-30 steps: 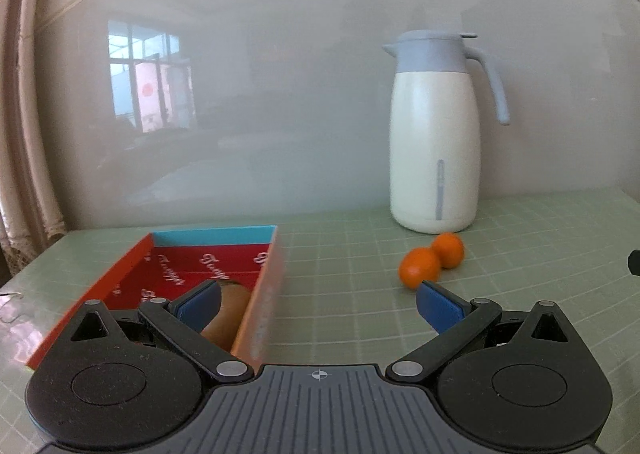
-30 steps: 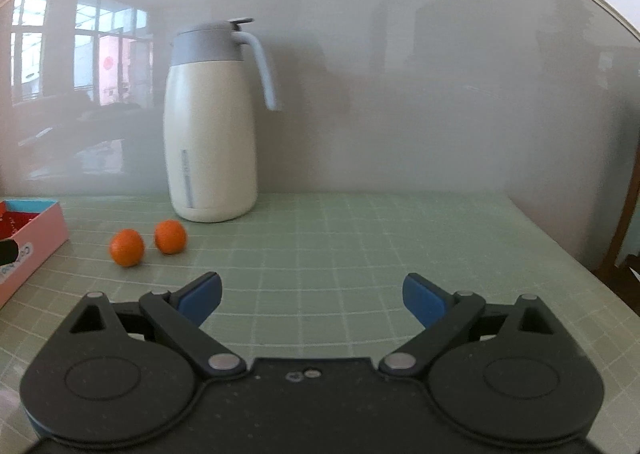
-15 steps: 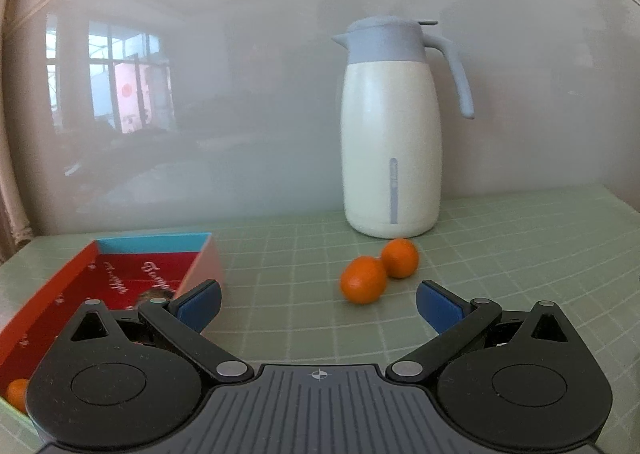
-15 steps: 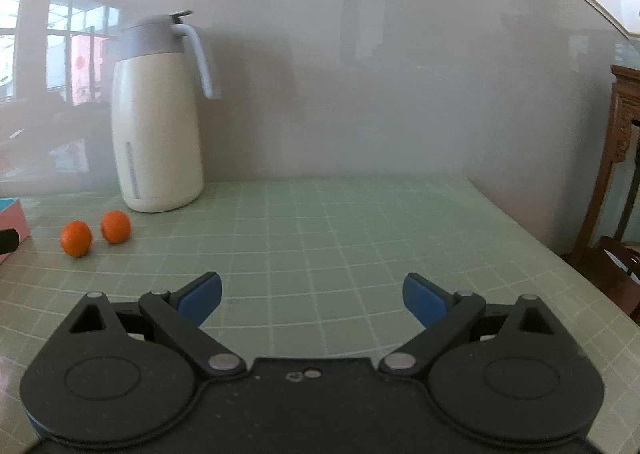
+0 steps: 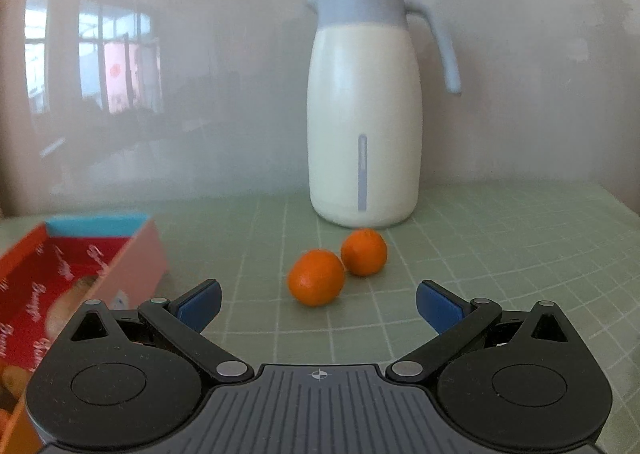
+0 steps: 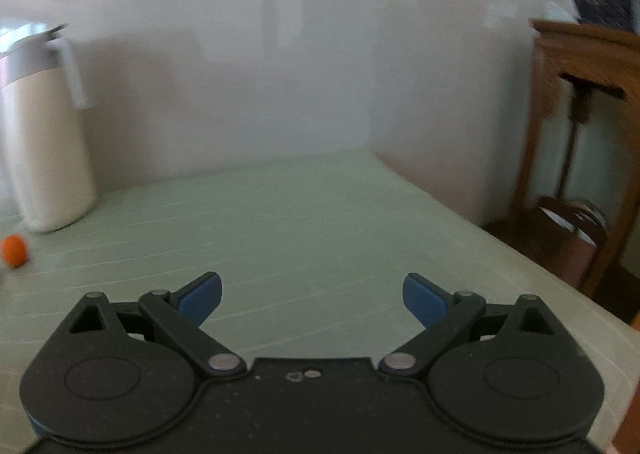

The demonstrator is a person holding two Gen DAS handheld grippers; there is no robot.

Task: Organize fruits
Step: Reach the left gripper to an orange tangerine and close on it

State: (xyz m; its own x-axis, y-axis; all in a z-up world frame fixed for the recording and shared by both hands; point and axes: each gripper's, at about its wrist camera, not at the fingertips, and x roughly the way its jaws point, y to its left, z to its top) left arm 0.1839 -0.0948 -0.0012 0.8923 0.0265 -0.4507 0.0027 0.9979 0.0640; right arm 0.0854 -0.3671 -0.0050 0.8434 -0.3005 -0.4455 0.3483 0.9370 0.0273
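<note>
Two small oranges lie on the green grid mat: the near one (image 5: 316, 277) and the far one (image 5: 364, 252), touching or almost touching, in front of a white jug. My left gripper (image 5: 318, 304) is open and empty, just short of the near orange. A red cardboard box (image 5: 132, 254) with a blue end wall stands at the left, with fruit blurred inside it. My right gripper (image 6: 312, 296) is open and empty over bare mat. One orange (image 6: 14, 250) shows at the far left of the right wrist view.
A tall white jug with a grey lid and handle (image 5: 364, 134) stands by the wall behind the oranges; it also shows in the right wrist view (image 6: 40, 142). The table's right edge (image 6: 520, 254) drops off toward a wooden cabinet (image 6: 588, 66) and a chair.
My left gripper has swung right from the box to face the two oranges, now closer. My right gripper has swung right, away from the oranges, toward the table's right edge.
</note>
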